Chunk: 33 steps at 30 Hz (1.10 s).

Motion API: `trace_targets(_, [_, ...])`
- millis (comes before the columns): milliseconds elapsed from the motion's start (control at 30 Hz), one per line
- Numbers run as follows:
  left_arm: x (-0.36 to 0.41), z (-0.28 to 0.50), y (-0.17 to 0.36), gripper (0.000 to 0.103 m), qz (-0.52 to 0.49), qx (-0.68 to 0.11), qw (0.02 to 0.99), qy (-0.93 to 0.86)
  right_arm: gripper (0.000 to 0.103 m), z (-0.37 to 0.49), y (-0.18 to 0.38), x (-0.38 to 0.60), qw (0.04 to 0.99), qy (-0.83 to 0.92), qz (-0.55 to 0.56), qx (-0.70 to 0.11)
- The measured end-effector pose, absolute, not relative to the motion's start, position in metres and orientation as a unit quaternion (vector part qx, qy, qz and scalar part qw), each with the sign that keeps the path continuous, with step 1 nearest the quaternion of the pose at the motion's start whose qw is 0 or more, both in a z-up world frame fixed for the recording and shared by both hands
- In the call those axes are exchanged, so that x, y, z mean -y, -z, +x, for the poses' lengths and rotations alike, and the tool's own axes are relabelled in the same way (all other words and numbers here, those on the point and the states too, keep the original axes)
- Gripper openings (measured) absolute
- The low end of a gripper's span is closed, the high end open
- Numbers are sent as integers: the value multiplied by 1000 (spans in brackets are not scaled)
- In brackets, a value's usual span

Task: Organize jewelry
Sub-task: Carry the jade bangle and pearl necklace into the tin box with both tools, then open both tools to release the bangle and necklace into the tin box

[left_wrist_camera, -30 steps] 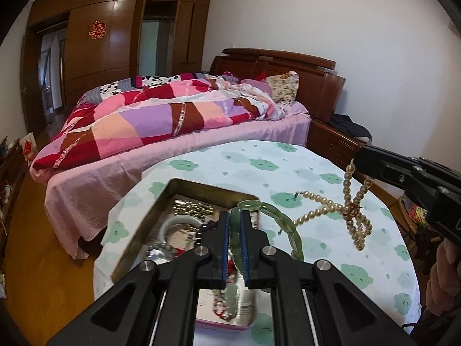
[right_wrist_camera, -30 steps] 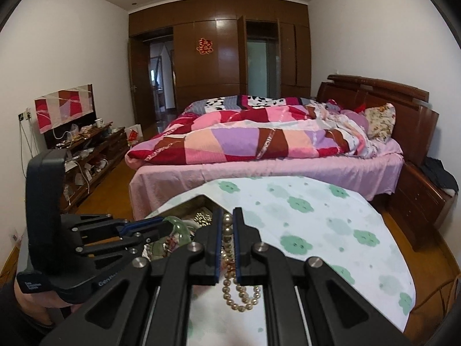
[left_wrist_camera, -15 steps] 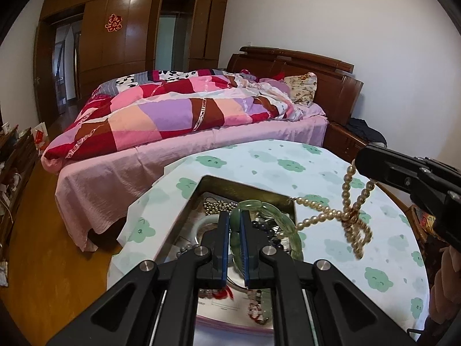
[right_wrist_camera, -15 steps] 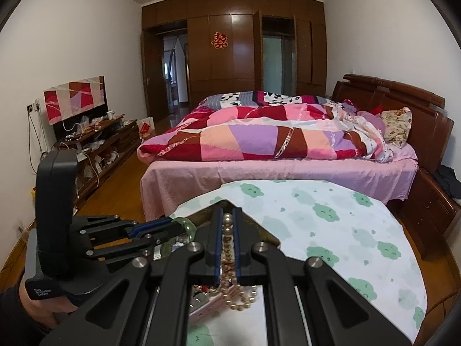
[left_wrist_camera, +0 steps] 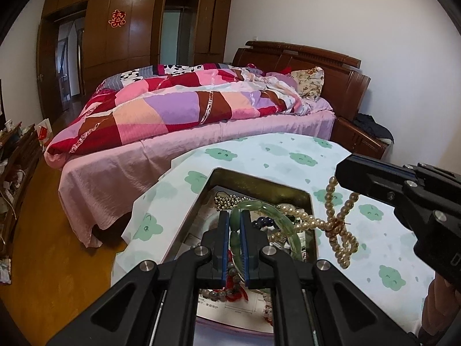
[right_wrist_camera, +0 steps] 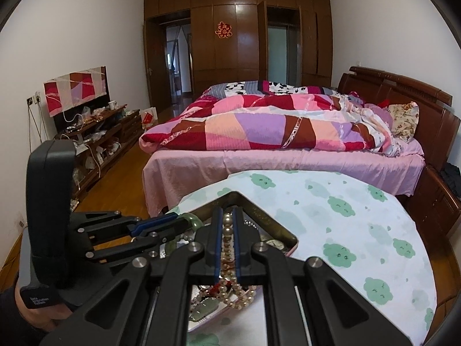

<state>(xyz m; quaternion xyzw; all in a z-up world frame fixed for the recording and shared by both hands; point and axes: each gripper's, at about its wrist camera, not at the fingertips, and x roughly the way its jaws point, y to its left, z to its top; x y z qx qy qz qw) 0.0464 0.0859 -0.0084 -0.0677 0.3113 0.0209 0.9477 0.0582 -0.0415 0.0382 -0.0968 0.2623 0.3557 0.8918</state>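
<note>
My left gripper (left_wrist_camera: 234, 216) is shut on a green jade bracelet (left_wrist_camera: 278, 216), held above an open metal tin (left_wrist_camera: 259, 184) full of several beaded pieces. The bracelet's ring arcs off to the right of the fingers. My right gripper (right_wrist_camera: 227, 212) is shut on a pearl necklace (right_wrist_camera: 227, 230), whose loops dangle below the fingers over the tin's (right_wrist_camera: 259, 216) near corner. In the left wrist view the right gripper (left_wrist_camera: 341, 173) reaches in from the right. There the pearl necklace (left_wrist_camera: 343, 230) hangs knotted, one strand trailing into the tin. The left gripper (right_wrist_camera: 187, 223) shows at left.
The tin stands on a round table under a white cloth with green prints (right_wrist_camera: 360, 225). Just beyond its far edge is a bed with a patchwork quilt (right_wrist_camera: 273, 127). A wooden nightstand (left_wrist_camera: 360, 138) is at the right, a cluttered low cabinet (right_wrist_camera: 95, 132) at the left.
Both grippers have carried their loads sideways and slightly down, so the tin now sits under them. The pearl strand's loose end has come over the tin.
</note>
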Motion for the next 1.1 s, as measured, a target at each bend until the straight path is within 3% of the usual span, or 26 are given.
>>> trace_targets(1100, [-89,66,55,7,-56,-371,926,-35,11,79,34,25,861,-335,-120,-363])
